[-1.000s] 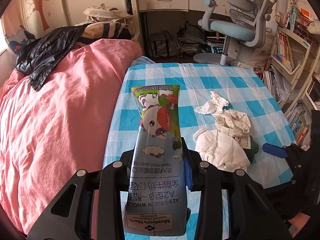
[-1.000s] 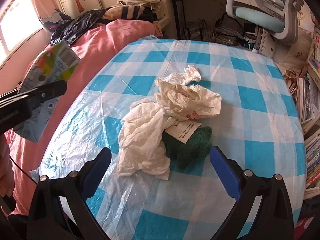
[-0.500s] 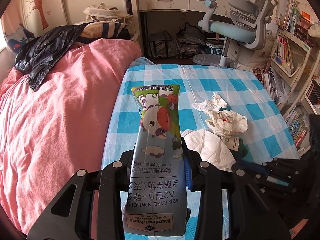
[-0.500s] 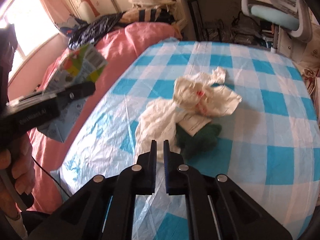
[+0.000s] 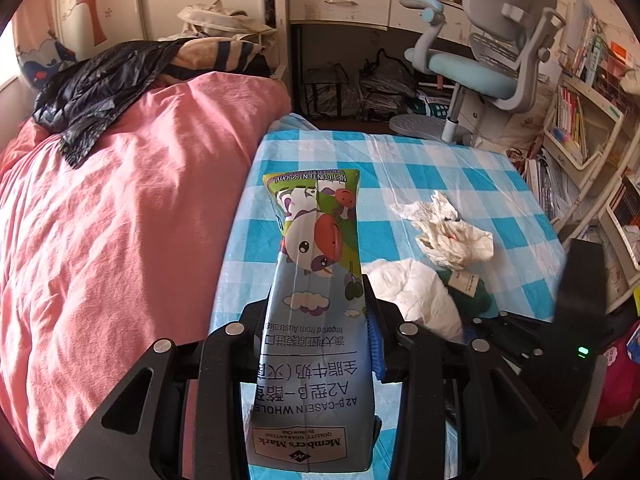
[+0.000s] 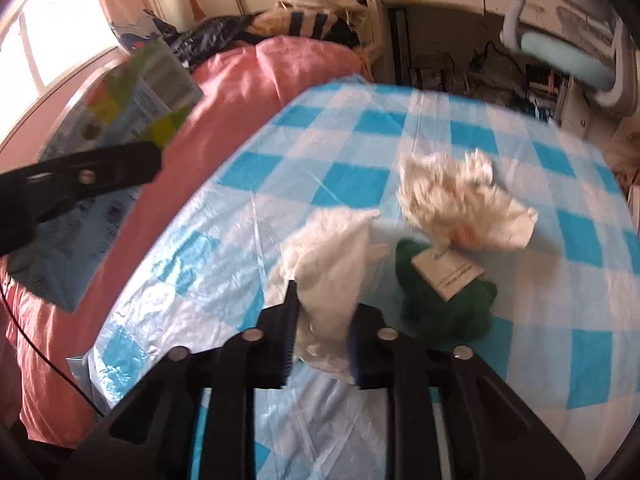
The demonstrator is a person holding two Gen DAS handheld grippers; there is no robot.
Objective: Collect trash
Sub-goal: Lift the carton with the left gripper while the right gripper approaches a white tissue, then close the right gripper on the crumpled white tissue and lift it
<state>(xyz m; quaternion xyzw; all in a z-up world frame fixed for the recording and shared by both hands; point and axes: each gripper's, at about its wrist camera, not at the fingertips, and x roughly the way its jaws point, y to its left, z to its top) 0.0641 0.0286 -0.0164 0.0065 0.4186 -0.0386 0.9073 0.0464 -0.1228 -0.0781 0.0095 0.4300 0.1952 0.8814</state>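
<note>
White crumpled paper (image 6: 328, 264) was pinched between the fingers of the right tool (image 6: 322, 334), its upper part standing free above them and its lower tail hanging down toward the checked plastic cover of the bench (image 6: 400, 148). The hold looked shallow: thin, springy paper could slide out or tear if the tool was swung fast, and the wad sat just beside the green cloth (image 6: 448, 300) with its white tag (image 6: 448, 274), which might be dragged along if a fold had caught it. A second crumpled wad (image 6: 460, 204) lay loose past the cloth, toward the bench's far edge, apart from either tool. The left tool (image 5: 316, 344) was clenched on a squashed milk carton (image 5: 316, 292), held upright off the bench's left edge above the pink bedcover (image 5: 120, 220); slackening there would drop it onto the bed.
</note>
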